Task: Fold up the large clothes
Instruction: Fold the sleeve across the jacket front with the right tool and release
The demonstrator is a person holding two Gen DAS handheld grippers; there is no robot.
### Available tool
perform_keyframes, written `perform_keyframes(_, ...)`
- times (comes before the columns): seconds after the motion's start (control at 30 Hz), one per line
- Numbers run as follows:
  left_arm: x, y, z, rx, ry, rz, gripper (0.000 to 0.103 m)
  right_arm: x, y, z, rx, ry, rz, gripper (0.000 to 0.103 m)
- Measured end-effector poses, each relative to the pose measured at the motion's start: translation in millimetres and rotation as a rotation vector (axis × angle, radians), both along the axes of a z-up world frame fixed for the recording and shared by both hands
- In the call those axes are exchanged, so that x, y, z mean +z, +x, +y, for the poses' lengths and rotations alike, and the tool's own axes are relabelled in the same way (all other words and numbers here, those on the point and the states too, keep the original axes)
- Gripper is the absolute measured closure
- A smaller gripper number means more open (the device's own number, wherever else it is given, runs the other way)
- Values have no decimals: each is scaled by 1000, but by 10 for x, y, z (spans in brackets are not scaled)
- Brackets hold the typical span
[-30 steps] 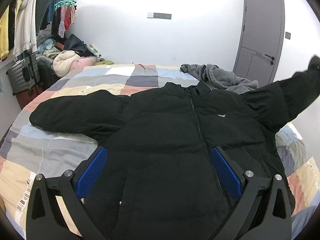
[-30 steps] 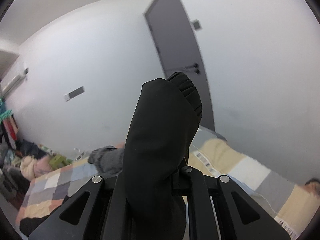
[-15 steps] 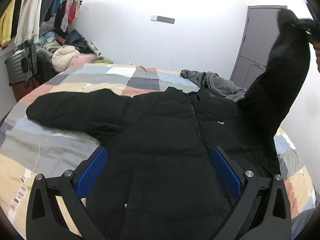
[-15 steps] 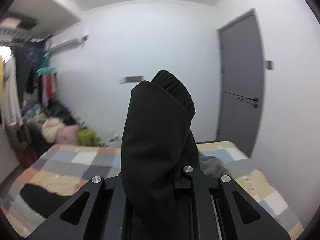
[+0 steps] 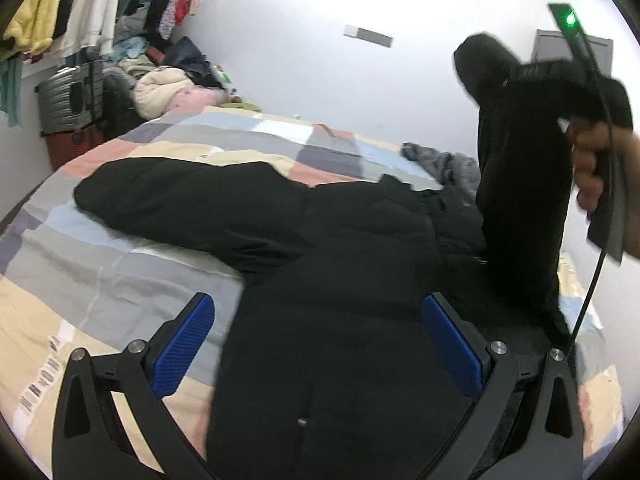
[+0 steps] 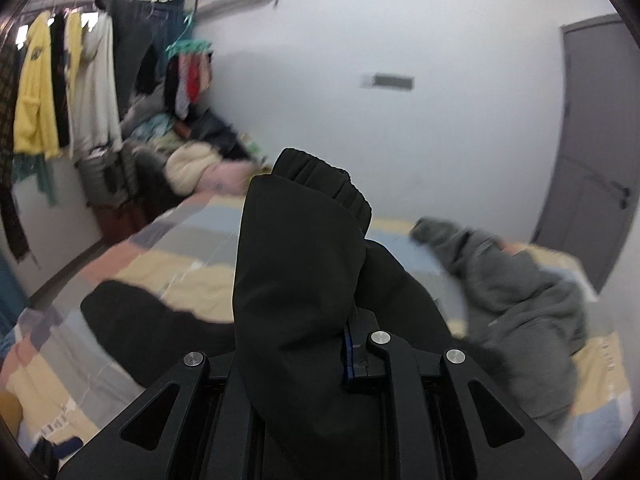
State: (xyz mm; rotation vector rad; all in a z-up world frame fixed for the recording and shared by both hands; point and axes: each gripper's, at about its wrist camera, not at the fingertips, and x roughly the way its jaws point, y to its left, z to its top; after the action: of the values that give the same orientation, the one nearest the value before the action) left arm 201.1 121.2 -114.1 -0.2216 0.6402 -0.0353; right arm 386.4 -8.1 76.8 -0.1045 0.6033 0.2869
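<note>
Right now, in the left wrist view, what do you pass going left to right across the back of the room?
Yellow hanging garment → grey hard-shell suitcase → cream fluffy bundle → crumpled grey fleece garment → raised black jacket sleeve → right gripper.

Bed [image 5: 120, 264] with patchwork cover, black jacket [image 5: 340, 280] spread across it, grey garment [image 6: 520, 280] crumpled at two o'clock

Black jacket [image 5: 352, 248] all over, sleeve cuff [image 6: 320, 184] black too. Bedspread [image 5: 120, 248] a patchwork of grey, cream, pale blue and salmon. Blue pads [image 5: 184, 344] on black fingers. Grey fleece [image 6: 520, 300], grey door [image 6: 592, 128], white wall [image 6: 320, 20], yellow top [image 6: 34, 88] hanging.
</note>
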Motion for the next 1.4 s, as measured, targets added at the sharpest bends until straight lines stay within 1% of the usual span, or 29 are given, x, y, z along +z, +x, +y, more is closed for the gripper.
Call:
perform_keyframes(0.07,-55,68,60,17,5,17,0,-233,53,99,18,2,37,90)
perform_keyframes(0.1,-87,107,97,22,-3,28,0,-402,118,167,32,4,65,90)
perform_keyframes(0.2,-159,175,170,31,-14,42,0,-779,237,322,61,12,121,90)
perform_keyframes(0.43,-322,309,196,28,-29,81,0,-1451,373,501,96,-24,225,90)
perform_keyframes(0.5,-354,338,182,24,-31,88,0,-1576,392,538,99,-35,239,90)
perform_keyframes(0.6,-395,359,146,17,-31,100,0,-1635,426,556,100,-46,253,90)
perform_keyframes(0.7,-413,372,125,13,-34,104,0,-1563,437,561,94,-33,250,88)
perform_keyframes(0.8,-411,364,124,13,-40,101,0,-1447,405,561,122,-43,246,83)
perform_keyframes(0.9,-402,351,112,14,-40,102,0,-1306,338,557,162,-48,256,71)
perform_keyframes(0.93,-393,335,106,13,-42,100,0,-1248,302,547,175,-45,254,60)
perform_keyframes(0.97,-386,329,96,12,-43,99,0,-1205,279,540,181,-46,250,56)
perform_keyframes(1.03,-378,318,67,6,-43,95,0,-1077,195,518,193,-56,232,56)
perform_keyframes(1.13,-353,281,13,1,-30,82,0,-884,58,412,204,-39,195,56)
perform_keyframes(1.2,-333,253,-13,-3,-26,74,0,-726,-48,291,200,-20,157,53)
perform_keyframes(1.23,-325,239,-30,-5,-23,69,0,-657,-91,233,200,-8,143,45)
perform_keyframes(1.27,-318,229,-51,-6,-19,65,0,-575,-152,157,195,4,120,32)
perform_keyframes(1.33,-309,208,-100,-15,-17,60,0,-416,-277,-18,182,27,69,23)
perform_keyframes(1.4,-299,182,-147,-27,-17,54,0,-288,-387,-207,156,38,43,23)
